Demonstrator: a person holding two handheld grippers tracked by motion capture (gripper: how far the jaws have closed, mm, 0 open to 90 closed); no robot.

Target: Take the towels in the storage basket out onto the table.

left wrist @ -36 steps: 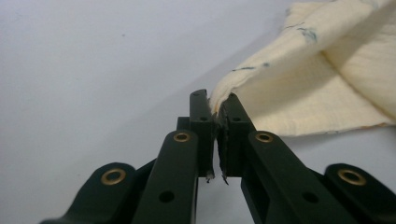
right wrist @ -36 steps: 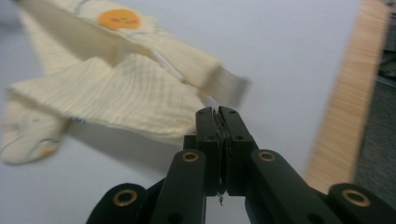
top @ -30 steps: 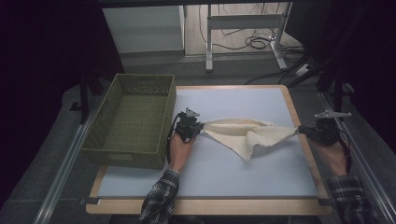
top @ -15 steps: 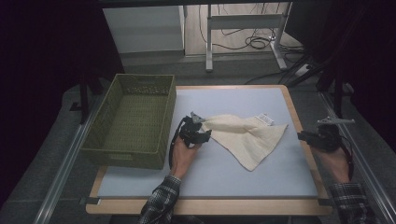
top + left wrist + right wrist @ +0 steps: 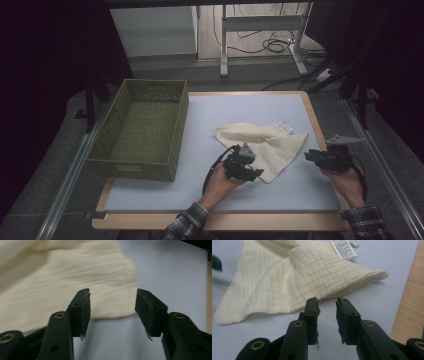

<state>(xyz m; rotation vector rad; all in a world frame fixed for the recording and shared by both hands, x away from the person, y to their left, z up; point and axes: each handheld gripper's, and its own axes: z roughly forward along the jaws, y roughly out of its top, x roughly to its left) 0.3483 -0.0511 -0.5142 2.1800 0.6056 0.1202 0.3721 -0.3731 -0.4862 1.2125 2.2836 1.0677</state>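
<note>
Folding: cream cloth [image 5: 260, 142] lies crumpled, long axis basket-side to right edge.
Left gripper [image 5: 250, 172]: at cloth's near corner, jaws just narrowing, empty.
Right gripper [image 5: 312, 156]: beside cloth's right tip, jaws just widening, empty.

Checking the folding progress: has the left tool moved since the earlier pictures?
Yes. The left tool has moved away from the green basket, toward the table's near edge, its jaws just closing slightly, nothing gripped.
</note>
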